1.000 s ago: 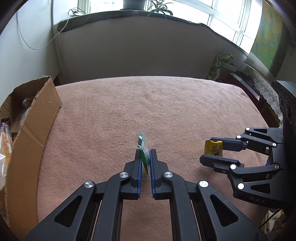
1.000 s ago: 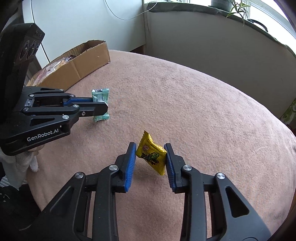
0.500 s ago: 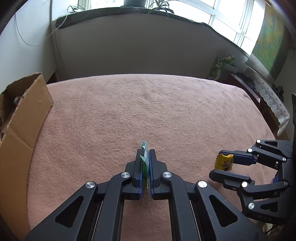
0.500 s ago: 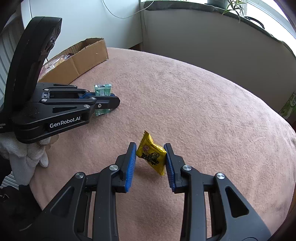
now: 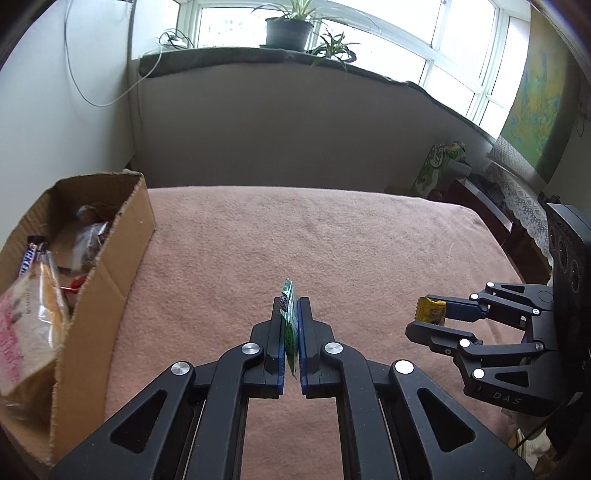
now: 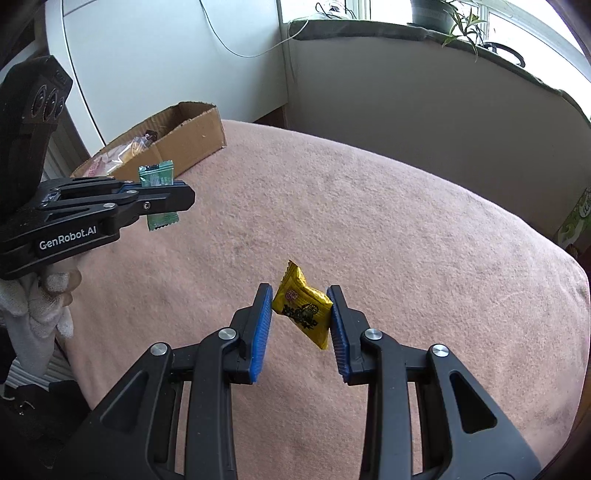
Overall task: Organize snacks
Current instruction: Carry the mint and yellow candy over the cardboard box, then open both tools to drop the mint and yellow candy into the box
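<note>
Pink fleece blanket (image 5: 332,240) covers the work surface beneath a bright window ledge lined with potted plants (image 5: 291,22), as two handheld black grippers each lift a sweet clear of the cloth. From the left wrist camera, the left gripper (image 5: 291,314) is clamped tight on a small flat green foil sweet wrapper (image 5: 290,325), seen only edge-on as a thin upright sliver whose long axis runs forward along the fingers. The right wrist camera shows what that view hides: the wrapper's broad printed face (image 6: 157,175), standing upright with crimped ends above and below the closed jaws, and a white-gloved hand (image 6: 40,306) under the tool. That camera also shows the right gripper (image 6: 301,306) pinching a plump yellow printed candy packet (image 6: 304,310) between its blue ribbed pads (image 6: 260,332), the packet tilted, one crimped end pointing up and away to the left, the other hanging low to the right. In the left view this packet appears only as a small yellow end (image 5: 430,312) at the jaw tips. At the blanket's left edge sits an open brown cardboard box (image 5: 122,258) holding wrapped snacks, among them a clear-bagged pastry with pink print (image 5: 29,325) and a dark chocolate bar (image 5: 31,254)
</note>
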